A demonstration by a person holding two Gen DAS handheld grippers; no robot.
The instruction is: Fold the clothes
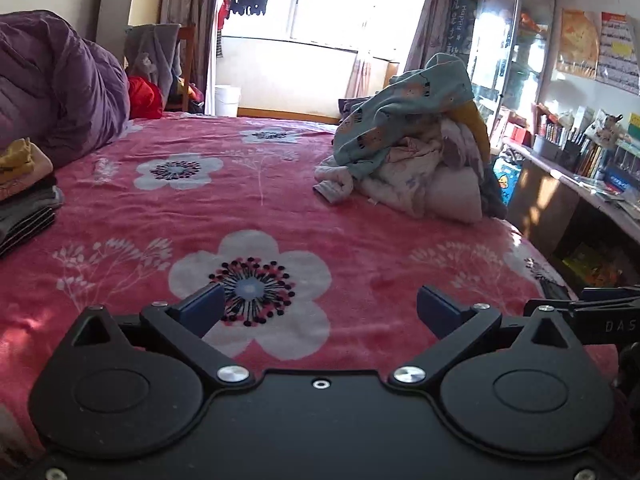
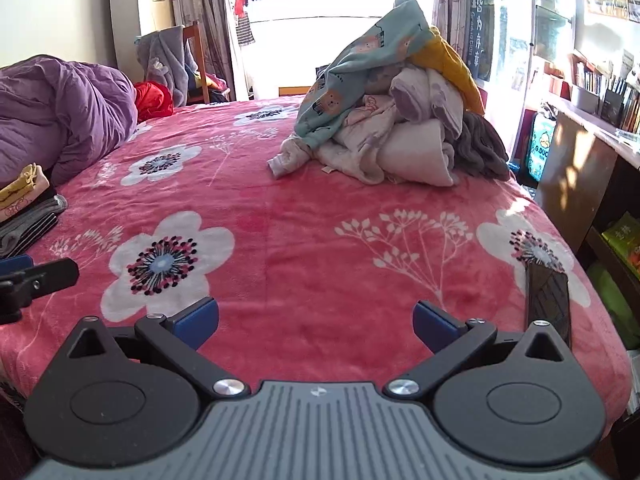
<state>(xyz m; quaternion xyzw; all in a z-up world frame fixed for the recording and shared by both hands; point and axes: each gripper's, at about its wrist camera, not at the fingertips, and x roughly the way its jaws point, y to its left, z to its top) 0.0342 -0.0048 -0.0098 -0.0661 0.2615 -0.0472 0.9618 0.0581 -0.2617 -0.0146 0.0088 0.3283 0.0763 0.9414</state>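
A heap of unfolded clothes [image 1: 416, 148], topped by a teal printed garment with pale pink, yellow and grey pieces under it, sits on the far right of the pink flowered bedspread [image 1: 280, 208]; it also shows in the right wrist view [image 2: 396, 108]. A stack of folded clothes [image 1: 24, 196] lies at the left edge, also in the right wrist view [image 2: 28, 208]. My left gripper [image 1: 320, 312] is open and empty, low over the near bed. My right gripper [image 2: 316, 322] is open and empty beside it, well short of the heap.
A purple quilt [image 1: 52, 84] is bunched at the far left. A dark phone [image 2: 547, 300] lies on the bed near the right edge. A desk with books [image 1: 580, 160] stands right of the bed. A chair draped with clothes [image 2: 172, 60] and a window are beyond.
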